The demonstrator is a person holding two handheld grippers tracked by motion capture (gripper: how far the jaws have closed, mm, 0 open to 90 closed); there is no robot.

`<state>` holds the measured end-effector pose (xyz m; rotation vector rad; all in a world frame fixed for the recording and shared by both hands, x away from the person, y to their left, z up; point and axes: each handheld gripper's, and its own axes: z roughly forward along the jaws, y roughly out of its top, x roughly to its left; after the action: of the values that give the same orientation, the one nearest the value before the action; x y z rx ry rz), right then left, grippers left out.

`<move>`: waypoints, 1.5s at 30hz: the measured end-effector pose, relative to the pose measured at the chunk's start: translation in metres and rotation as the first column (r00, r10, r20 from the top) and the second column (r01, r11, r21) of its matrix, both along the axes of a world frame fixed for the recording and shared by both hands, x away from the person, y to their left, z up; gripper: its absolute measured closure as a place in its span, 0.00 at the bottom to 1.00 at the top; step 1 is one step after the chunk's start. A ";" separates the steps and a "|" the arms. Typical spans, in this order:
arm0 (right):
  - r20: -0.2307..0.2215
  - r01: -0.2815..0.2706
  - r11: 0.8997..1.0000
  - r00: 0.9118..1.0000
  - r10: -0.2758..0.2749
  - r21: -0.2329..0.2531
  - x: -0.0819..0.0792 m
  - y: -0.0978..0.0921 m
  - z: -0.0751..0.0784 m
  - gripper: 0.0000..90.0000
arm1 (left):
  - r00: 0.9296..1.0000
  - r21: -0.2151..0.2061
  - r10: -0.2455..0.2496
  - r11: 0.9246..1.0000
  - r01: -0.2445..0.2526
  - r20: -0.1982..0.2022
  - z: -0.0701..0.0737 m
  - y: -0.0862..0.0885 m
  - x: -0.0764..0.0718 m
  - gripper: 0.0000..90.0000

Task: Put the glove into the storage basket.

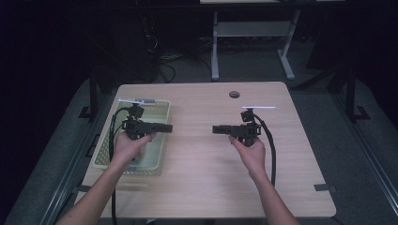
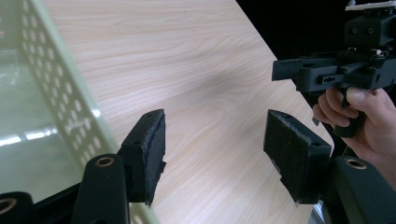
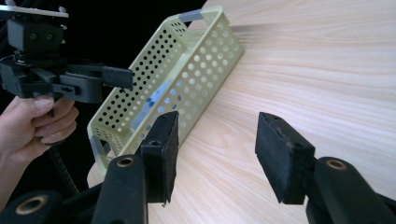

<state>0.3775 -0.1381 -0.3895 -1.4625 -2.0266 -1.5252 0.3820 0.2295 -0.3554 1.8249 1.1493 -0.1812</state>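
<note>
My left gripper (image 1: 166,127) hangs over the pale green perforated basket (image 1: 162,152) at the table's left and points right. In its own view the left gripper (image 2: 215,121) is open, with only bare wood between the pads, and the basket wall (image 2: 65,93) runs along the left. My right gripper (image 1: 217,129) is held above the table's middle right and points left, toward the other one. Seen from its own camera, the right gripper (image 3: 218,122) is open and holds nothing, and the basket (image 3: 187,79) lies beyond it.
The light wooden table (image 1: 202,178) has a round cable hole (image 1: 234,94) near its far edge. A white desk frame (image 1: 215,47) stands on the floor behind. Each gripper view also shows the opposite gripper in a hand.
</note>
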 end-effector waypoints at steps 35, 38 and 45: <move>-0.006 0.116 0.993 0.993 -0.116 0.025 -0.020 -0.080 -0.009 0.51 | 0.991 -0.036 -0.131 0.991 0.131 0.014 -0.011 -0.069 -0.015 0.39; -0.010 0.131 0.991 0.991 -0.130 0.026 -0.023 -0.088 -0.013 0.51 | 0.989 -0.037 -0.144 0.989 0.145 0.016 -0.013 -0.072 -0.017 0.39; -0.024 0.169 0.985 0.985 -0.169 0.024 -0.029 -0.108 -0.022 0.50 | 0.987 -0.045 -0.160 0.986 0.160 0.011 -0.019 -0.083 -0.021 0.37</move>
<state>0.3488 -0.2465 -0.4117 -1.6709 -1.9050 -1.5851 0.3607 0.1466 -0.3744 1.8760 0.9854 -0.2904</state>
